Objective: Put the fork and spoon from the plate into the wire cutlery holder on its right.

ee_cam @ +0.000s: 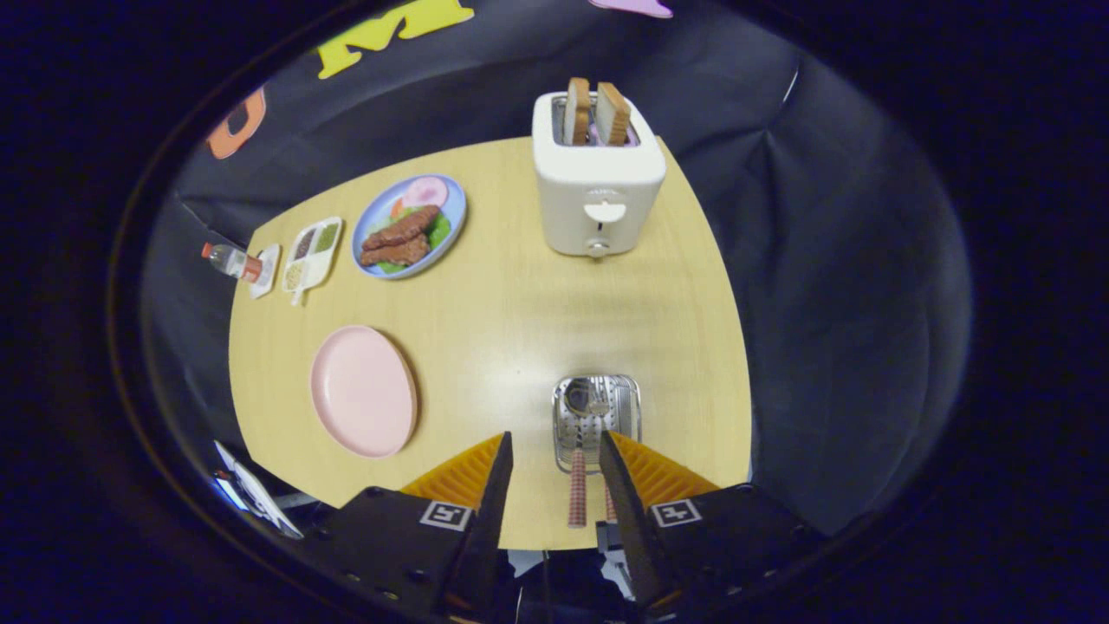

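The light wooden bench [520,329] carries a white toaster [598,195] at its far side, with two slices of bread standing in the slots. Left of the toaster sits a blue plate [410,227] of food, then a small white divided tray [313,251] and a bottle [232,261] lying at the bench's far left corner. Nearer, an empty pink plate [363,390] lies flat. To its right rests the wire cutlery holder [597,422], two utensils inside it, their handles sticking out toward the near edge.
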`<state>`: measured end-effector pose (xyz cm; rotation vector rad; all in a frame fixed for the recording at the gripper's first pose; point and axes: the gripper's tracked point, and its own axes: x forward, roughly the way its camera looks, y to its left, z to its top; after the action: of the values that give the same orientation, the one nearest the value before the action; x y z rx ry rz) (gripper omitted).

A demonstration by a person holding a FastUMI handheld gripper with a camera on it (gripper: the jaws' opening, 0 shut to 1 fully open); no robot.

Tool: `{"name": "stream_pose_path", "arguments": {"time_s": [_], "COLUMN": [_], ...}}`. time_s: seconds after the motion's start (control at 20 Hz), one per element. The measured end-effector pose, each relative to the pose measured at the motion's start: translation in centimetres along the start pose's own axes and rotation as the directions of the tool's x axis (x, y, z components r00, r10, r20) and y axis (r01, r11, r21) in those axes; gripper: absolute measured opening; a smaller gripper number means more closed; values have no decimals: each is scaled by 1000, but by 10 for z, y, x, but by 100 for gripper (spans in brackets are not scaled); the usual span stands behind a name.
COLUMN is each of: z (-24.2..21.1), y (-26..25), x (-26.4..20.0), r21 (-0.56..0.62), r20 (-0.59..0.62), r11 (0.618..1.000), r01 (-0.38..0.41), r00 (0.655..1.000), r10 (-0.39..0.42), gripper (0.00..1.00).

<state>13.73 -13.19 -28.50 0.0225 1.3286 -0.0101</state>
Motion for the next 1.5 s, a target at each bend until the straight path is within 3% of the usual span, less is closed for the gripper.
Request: {"name": "stream_pose_path", "arguments": {"time_s": [0.15,0.3,0.45,0.65,0.85,1.0,1.1,1.2,1.4,1.5], "z": [13,27,28,20,-1,-17,-34,-51,-76,-81], "y": [29,63,111,170,221,247,260,272,288,296], "x": [-22,-51,-89,-148,-222,-270,-289,-289,-279,-281], "r21": [-46,-67,-102,-160,-208,-222,-238,-244,-233,-231], "r20": [173,355,503,690,825,899,923,927,920,922], "r11": [999,997,994,987,975,969,966,965,972,973], "r01": [7,34,29,9,-73,-105,-105,-92,-35,-11], "r00": [985,935,864,716,523,362,284,270,315,316], "r10": [1,-8,26,105,215,245,258,261,232,223], "gripper": [78,98,98,98,96,96,96,96,96,96]}}
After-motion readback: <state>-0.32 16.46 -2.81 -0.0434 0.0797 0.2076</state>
